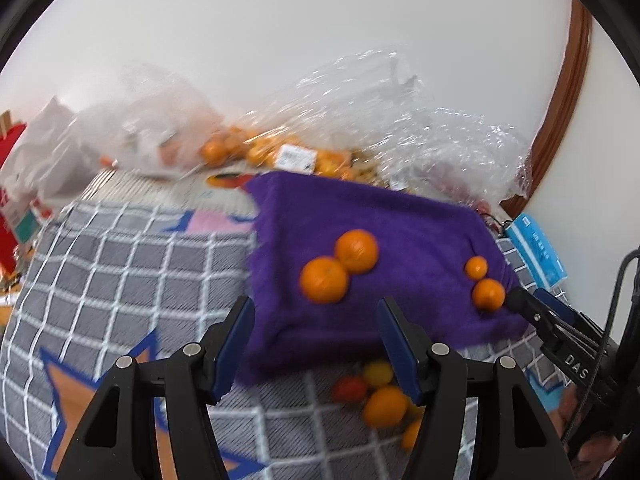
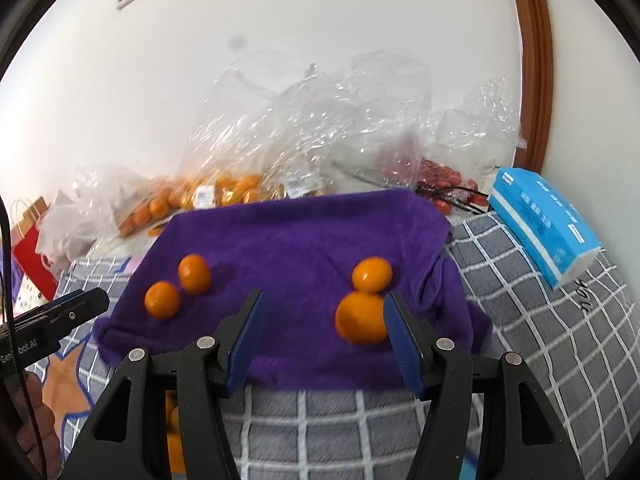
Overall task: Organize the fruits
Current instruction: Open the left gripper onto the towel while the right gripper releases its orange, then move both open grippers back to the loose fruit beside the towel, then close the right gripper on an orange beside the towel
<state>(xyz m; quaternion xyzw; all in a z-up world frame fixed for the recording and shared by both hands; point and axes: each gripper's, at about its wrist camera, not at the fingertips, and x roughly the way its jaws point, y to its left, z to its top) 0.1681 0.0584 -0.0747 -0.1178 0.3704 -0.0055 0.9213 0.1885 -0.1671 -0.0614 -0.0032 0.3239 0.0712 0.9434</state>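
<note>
While both claws gape, plastic bags (image 2: 304, 128) behind purple towel (image 2: 296, 240), tissue pack (image 2: 544, 220) rt.

Surface: grey blanket (image 2: 540, 360) with white grid lines, orange star with blue outline (image 1: 76, 396) printed at left side; what lies under blanket cannot be told.
Purple towel (image 2: 300, 240) spread on blanket, centre.
Loose small fruits (image 1: 380, 396) (orange, yellow, red) on blanket just beside towel's near edge.
Blue tissue pack (image 2: 544, 224) on blanket, right of towel.
Clear plastic bags (image 2: 320, 128) with orange fruits along far edge by wall.
Red paper bag (image 2: 32, 256) at far left.
</note>
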